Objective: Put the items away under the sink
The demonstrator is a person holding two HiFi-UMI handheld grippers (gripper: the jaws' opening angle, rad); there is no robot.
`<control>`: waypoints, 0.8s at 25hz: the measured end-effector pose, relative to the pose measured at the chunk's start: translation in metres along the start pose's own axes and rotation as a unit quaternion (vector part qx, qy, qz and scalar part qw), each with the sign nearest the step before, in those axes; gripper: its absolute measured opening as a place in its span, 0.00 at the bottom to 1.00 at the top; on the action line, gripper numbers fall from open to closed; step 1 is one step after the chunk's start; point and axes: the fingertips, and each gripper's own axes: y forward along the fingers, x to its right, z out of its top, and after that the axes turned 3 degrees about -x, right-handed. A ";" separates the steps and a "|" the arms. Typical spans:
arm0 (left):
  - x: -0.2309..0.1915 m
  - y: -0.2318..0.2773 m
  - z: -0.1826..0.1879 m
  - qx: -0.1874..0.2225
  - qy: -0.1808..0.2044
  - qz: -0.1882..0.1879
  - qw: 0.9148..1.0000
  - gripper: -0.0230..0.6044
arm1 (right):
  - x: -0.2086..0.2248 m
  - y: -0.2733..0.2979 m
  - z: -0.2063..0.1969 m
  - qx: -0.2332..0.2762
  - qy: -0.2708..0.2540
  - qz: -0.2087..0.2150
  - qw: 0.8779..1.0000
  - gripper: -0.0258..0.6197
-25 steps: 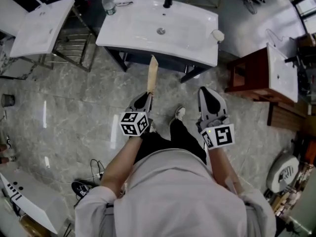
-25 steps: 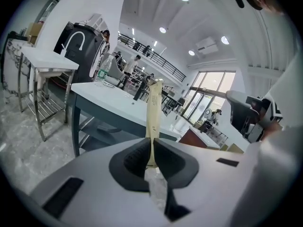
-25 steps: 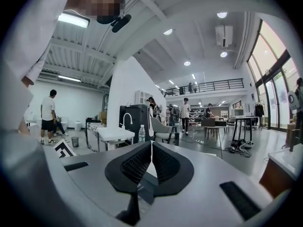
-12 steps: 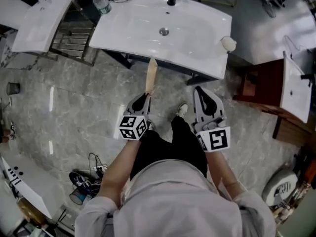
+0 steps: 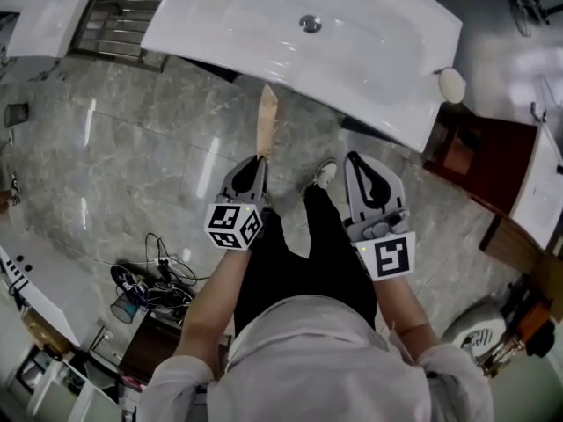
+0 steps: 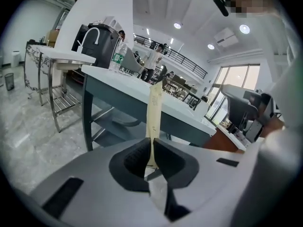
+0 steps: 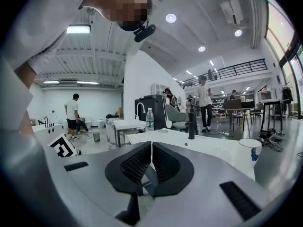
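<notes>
We're looking down on a white sink [image 5: 264,38], drain [image 5: 310,24] near the top edge. The left gripper [image 5: 259,160] holds a tan flat stick [image 5: 266,120] by its near end; the far end points at the sink's front edge. The right gripper [image 5: 357,158] is level beside it, aimed the same way. A shoe [image 5: 325,173] shows between them. There's a round white object [image 5: 452,84] on the sink's right corner and cables [image 5: 145,280] on the marble floor [image 5: 132,148] at left.

Gloss, stone, wood
The sink [image 5: 264,25] was smooth glossy white, the floor [image 5: 132,148] polished veined stone, the strip [image 5: 266,121] matt, pale, wood-like.
</notes>
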 end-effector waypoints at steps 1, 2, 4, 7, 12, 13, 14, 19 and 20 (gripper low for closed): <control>-0.004 0.000 -0.005 -0.001 0.001 0.004 1.000 0.07 | -0.002 0.003 -0.005 -0.002 -0.002 0.005 1.000 0.09; -0.007 0.001 -0.010 -0.002 0.002 0.007 1.000 0.07 | -0.003 0.006 -0.011 -0.004 -0.004 0.009 1.000 0.09; -0.015 0.004 -0.024 -0.007 -0.002 0.009 1.000 0.07 | -0.007 0.010 -0.024 -0.005 -0.008 0.015 1.000 0.09; -0.027 0.019 -0.044 -0.013 -0.001 0.003 1.000 0.07 | -0.009 0.016 -0.048 -0.006 -0.012 0.010 1.000 0.09; -0.045 0.062 -0.069 -0.017 0.021 -0.017 0.999 0.07 | -0.014 0.028 -0.088 -0.004 -0.020 -0.010 1.000 0.09; -0.048 0.071 -0.073 -0.018 0.024 -0.020 0.999 0.07 | -0.015 0.031 -0.097 -0.004 -0.021 -0.012 1.000 0.09; -0.050 0.081 -0.077 -0.020 0.027 -0.024 0.999 0.07 | -0.016 0.034 -0.106 -0.006 -0.021 -0.015 1.000 0.09; -0.057 0.122 -0.097 -0.025 0.041 -0.048 0.998 0.07 | -0.018 0.036 -0.151 -0.017 -0.016 -0.031 0.999 0.09; -0.058 0.126 -0.100 -0.022 0.043 -0.051 0.998 0.07 | -0.017 0.037 -0.157 -0.017 -0.016 -0.034 0.999 0.09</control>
